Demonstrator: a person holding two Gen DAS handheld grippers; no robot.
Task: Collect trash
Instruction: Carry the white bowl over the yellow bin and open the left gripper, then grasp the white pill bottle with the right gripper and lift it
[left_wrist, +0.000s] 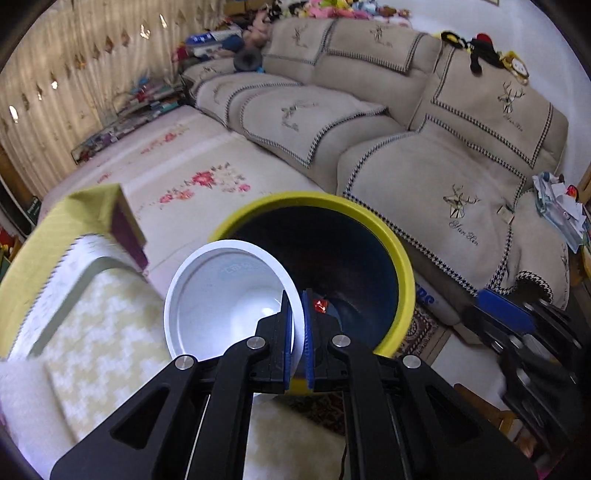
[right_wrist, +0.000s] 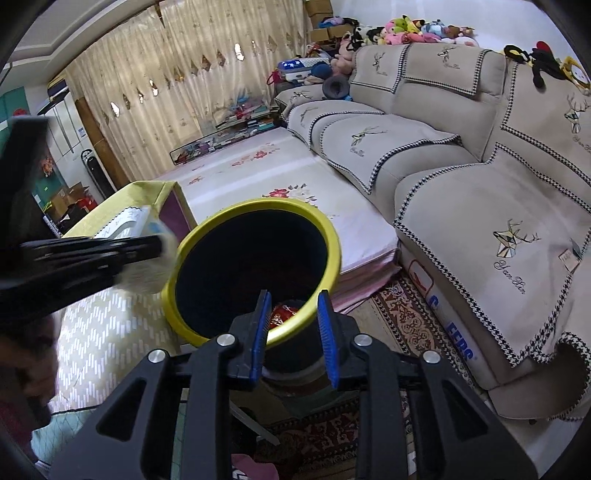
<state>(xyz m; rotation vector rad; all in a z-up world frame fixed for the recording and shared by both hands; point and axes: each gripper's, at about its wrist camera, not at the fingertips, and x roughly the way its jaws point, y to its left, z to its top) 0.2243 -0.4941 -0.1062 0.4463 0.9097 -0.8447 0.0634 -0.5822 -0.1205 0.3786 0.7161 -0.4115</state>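
Left wrist view: 1 left gripper (left_wrist: 297, 332), its 2 blue pads (left_wrist: 307, 332) drawn almost together, pinching the rim of 1 white plastic cup (left_wrist: 221, 291) with 1 pad inside the wall and 1 outside. Cup tilted, mouth toward the camera, held at the rim of 1 yellow-rimmed trash bin (left_wrist: 400, 266). Faint embossed lettering inside the cup, too blurred to read. Deep in the bin's dark interior, 1 red wrapper (left_wrist: 320, 306). Left of the cup, 1 yellow tissue box (left_wrist: 55, 236) on 1 pale patterned tablecloth (left_wrist: 96, 332). At the right edge, 1 right gripper (left_wrist: 517, 325), blurred.

Right wrist view: same right gripper (right_wrist: 293, 328), its 2 blue pads (right_wrist: 328, 332) spread wide apart and holding nothing, straddling the near rim of the trash bin (right_wrist: 258, 205). Red wrapper (right_wrist: 282, 314) visible between them, lying inside the bin. At the left, the left gripper (right_wrist: 92, 254), motion-blurred, beside the bin's rim.

Behind the bin, 1 beige sofa (right_wrist: 461, 147) with covers bearing 1 deer emblem each and script reading roughly "Yan Xin" (right_wrist: 511, 277). Below the sofa cover, 1 box with blue letters "EERS" (right_wrist: 460, 350), the rest hidden. Beside the bin, 1 floral floor mat (right_wrist: 280, 177). Along the sofa back, plush toys (right_wrist: 410, 29), too crowded to count.
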